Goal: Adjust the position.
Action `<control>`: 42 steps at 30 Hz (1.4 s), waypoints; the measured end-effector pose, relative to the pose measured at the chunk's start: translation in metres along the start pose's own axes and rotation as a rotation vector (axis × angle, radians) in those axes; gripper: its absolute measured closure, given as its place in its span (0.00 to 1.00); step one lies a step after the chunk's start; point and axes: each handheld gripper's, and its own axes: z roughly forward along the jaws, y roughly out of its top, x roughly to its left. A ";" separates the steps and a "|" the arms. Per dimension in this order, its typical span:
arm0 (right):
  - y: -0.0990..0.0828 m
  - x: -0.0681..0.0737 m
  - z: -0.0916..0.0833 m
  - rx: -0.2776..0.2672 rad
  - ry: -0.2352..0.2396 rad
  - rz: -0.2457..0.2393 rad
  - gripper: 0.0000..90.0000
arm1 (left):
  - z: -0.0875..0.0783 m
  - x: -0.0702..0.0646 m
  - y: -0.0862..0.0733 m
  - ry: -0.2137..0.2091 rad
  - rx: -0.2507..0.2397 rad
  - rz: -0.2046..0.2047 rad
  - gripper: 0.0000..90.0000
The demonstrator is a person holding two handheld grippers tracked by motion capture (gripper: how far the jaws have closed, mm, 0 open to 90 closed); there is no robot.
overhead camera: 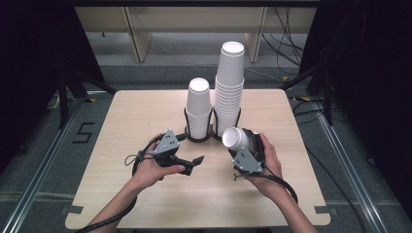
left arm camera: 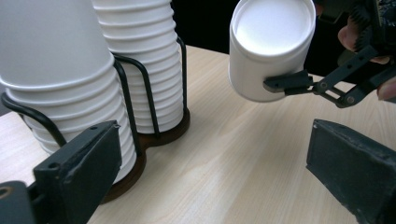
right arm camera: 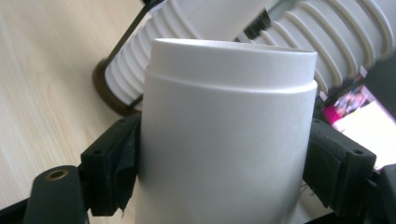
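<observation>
Two stacks of white paper cups stand in a black wire holder (overhead camera: 199,138) with a brown base, at the table's middle back. The short stack (overhead camera: 199,109) is on the left and the tall stack (overhead camera: 229,87) on the right. My right gripper (overhead camera: 244,145) is shut on a single white cup (overhead camera: 236,139), held tilted just in front of the tall stack, its flat bottom toward the left. In the right gripper view the pads (right arm camera: 114,158) press both sides of the cup (right arm camera: 229,135). My left gripper (overhead camera: 192,165) stands open and empty in front of the short stack (left arm camera: 56,70), with the held cup (left arm camera: 268,46) to its right.
The pale wooden table (overhead camera: 145,116) has bare surface to the left, to the right and in front of the holder. Dark curtains, cables and metal floor rails surround the table. The holder's wire loops (left arm camera: 140,107) rise around the lower cups.
</observation>
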 end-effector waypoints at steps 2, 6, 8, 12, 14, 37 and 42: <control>0.000 0.006 0.000 0.012 0.002 -0.068 0.22 | 0.004 0.000 -0.001 -0.010 0.007 -0.001 0.02; 0.002 0.011 0.001 0.017 -0.016 -0.243 0.23 | 0.009 -0.002 0.000 -0.030 0.014 0.000 0.02; 0.000 0.015 0.004 -0.019 -0.017 -0.324 0.22 | 0.011 -0.002 0.001 -0.033 0.018 0.001 0.02; 0.001 0.024 0.003 0.007 -0.012 -0.375 0.22 | 0.015 -0.002 0.002 -0.043 0.015 -0.004 0.02; 0.002 0.026 0.002 0.008 -0.011 -0.413 0.22 | 0.016 -0.002 0.003 -0.045 0.025 -0.005 0.02; 0.008 0.041 0.007 0.006 -0.013 -0.727 0.23 | 0.027 -0.004 0.013 -0.108 0.034 -0.019 0.02; 0.010 0.044 0.010 -0.013 -0.009 -0.775 0.23 | 0.031 -0.005 0.016 -0.128 0.043 -0.024 0.02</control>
